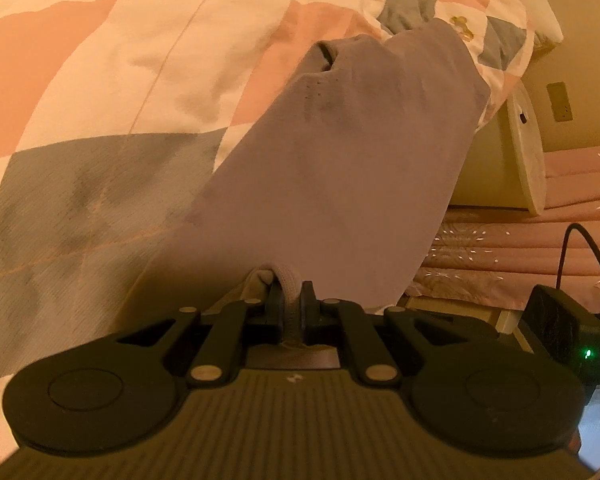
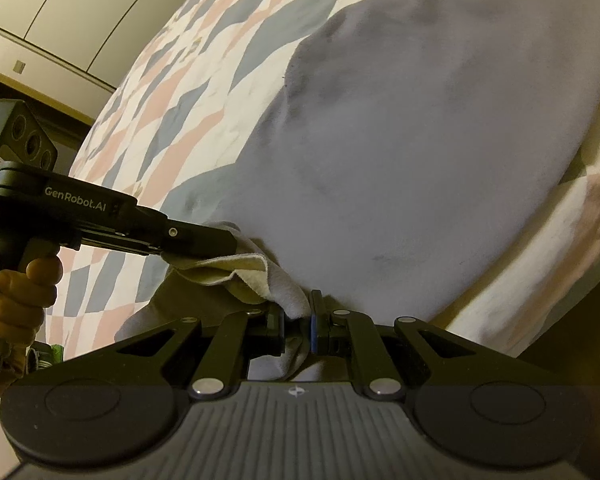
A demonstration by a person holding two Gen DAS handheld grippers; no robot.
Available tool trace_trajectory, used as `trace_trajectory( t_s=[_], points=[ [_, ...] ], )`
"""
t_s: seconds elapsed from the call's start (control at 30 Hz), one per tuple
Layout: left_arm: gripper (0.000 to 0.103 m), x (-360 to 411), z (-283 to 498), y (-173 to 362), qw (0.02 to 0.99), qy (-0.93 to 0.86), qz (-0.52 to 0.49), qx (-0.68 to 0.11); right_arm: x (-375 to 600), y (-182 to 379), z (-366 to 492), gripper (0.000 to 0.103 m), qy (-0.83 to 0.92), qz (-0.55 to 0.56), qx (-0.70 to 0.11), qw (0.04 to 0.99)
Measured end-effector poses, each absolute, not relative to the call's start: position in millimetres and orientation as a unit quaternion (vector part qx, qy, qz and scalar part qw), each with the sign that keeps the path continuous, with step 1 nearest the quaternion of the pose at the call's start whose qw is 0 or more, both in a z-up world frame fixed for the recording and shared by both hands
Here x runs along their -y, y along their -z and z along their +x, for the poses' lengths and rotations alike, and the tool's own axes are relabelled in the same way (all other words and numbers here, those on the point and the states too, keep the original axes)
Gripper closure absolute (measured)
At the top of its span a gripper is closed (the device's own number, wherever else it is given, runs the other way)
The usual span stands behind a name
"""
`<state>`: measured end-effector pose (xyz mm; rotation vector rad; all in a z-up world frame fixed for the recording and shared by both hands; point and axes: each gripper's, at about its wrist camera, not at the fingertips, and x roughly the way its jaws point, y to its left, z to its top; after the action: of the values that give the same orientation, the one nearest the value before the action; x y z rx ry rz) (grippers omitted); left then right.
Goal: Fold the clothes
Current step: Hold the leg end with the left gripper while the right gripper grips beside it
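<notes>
A grey-lilac garment (image 1: 340,168) lies stretched over a bed with a pink, grey and white checked quilt (image 1: 100,80). My left gripper (image 1: 291,300) is shut on a thick edge of the garment, which runs away from the jaws up the bed. In the right wrist view the same garment (image 2: 420,140) fills the middle. My right gripper (image 2: 298,320) is shut on another bunched edge of it. The left gripper (image 2: 204,242) shows there at the left, pinching the pale inner side of the cloth close beside the right one.
The quilt (image 2: 188,92) covers the bed. A cream round-backed piece of furniture (image 1: 500,152) and a pink padded headboard (image 1: 540,232) stand to the right. A black cable (image 1: 580,248) runs there. Pale cupboard panels (image 2: 80,8) are at the back left.
</notes>
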<state>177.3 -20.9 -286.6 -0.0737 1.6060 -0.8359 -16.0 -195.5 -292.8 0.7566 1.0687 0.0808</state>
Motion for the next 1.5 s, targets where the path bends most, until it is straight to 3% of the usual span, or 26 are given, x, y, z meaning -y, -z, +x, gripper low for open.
trace_trajectory(
  t_s=[1.5],
  points=[
    [0.098, 16.4, 175.5, 289.3, 0.616, 0.399, -0.048, -0.678, 207.9, 302.6, -11.9, 0.092, -0.034, 0.357, -0.488, 0.796]
  ],
)
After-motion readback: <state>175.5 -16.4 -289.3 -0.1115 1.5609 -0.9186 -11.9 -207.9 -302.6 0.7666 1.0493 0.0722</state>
